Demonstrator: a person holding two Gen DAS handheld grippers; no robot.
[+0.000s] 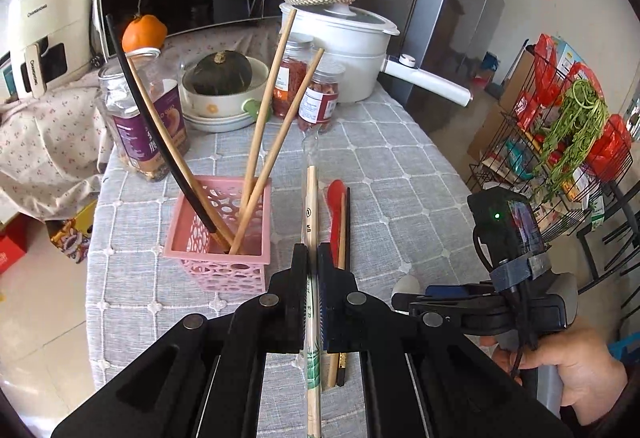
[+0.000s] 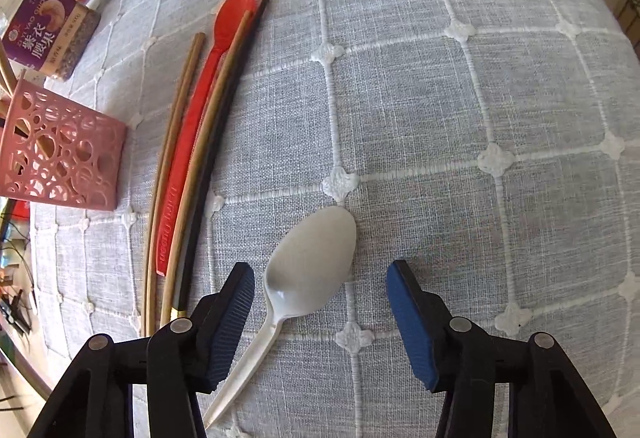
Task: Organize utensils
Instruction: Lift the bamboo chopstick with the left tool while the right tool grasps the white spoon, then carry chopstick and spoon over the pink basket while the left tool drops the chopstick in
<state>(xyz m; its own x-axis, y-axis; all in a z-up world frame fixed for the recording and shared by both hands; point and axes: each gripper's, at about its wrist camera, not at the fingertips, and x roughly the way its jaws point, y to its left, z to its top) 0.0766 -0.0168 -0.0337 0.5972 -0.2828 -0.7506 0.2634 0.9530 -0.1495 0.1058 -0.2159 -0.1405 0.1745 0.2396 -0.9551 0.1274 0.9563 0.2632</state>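
While the left gripper (image 1: 313, 258) clamps its jaws on a pair of wrapped disposable chopsticks (image 1: 312, 205), holding them above the table (image 1: 400, 165) just right of the pink perforated basket (image 1: 220, 238), the rest of the utensils lie on the grey checked cloth. The basket already stands three wooden chopsticks and one black one on end. Beside it lie a red plastic spoon (image 2: 208, 77), a wooden chopstick (image 2: 200, 165) and a black chopstick (image 2: 224, 117), close together. The right gripper (image 2: 320, 280) hangs over a white plastic spoon (image 2: 312, 258), its jaws apart with the bowl between them and neither pad touching it. A hand (image 1: 560, 366) grips the right gripper's handle.
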